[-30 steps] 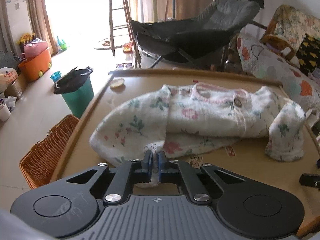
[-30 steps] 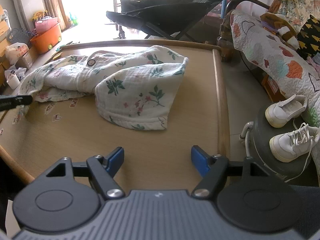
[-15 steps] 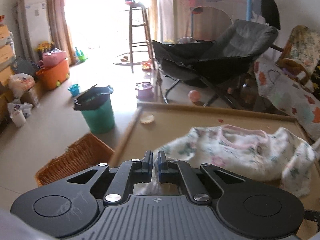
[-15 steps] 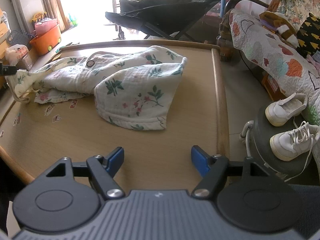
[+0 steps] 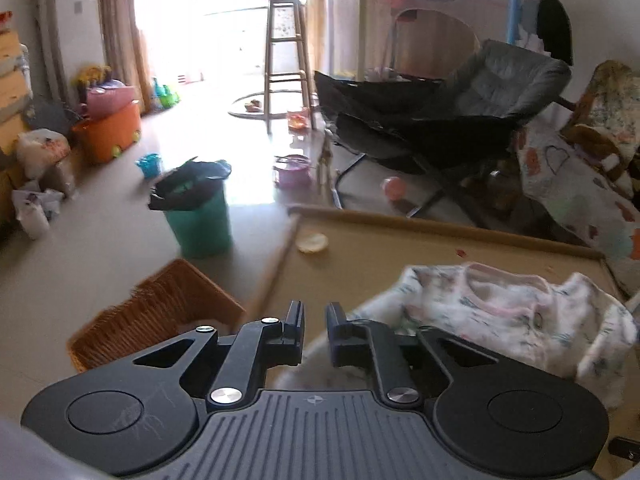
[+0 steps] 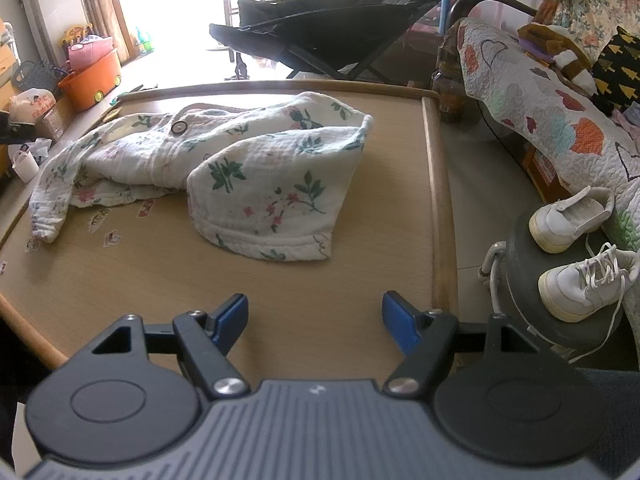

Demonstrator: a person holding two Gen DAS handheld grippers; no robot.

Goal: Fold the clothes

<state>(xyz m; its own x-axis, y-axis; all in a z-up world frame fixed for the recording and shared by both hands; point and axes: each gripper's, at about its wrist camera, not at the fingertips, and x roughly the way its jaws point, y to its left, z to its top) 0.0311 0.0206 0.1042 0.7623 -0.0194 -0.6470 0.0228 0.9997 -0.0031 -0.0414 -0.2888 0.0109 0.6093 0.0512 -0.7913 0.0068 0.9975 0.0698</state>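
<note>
A white floral baby garment (image 6: pixel 224 160) lies crumpled on the wooden table (image 6: pixel 280 312), its right sleeve folded over toward the front. In the left wrist view the garment (image 5: pixel 500 320) lies to the right of and under my left gripper (image 5: pixel 314 312). That gripper's jaws stand a small gap apart with nothing between them, above the table's left edge. My right gripper (image 6: pixel 314 312) is wide open and empty, low over the table's near edge, apart from the garment.
Left of the table on the floor stand a wicker basket (image 5: pixel 156 320) and a green bin (image 5: pixel 198 208). A dark folding chair (image 5: pixel 440 120) stands behind the table. White shoes (image 6: pixel 576 248) rest on a stool at right, beside a quilted sofa (image 6: pixel 540 92).
My left gripper lifted the garment's left sleeve, carried it left, then opened and let it go. The sleeve now lies stretched out to the left. The right gripper has not moved.
</note>
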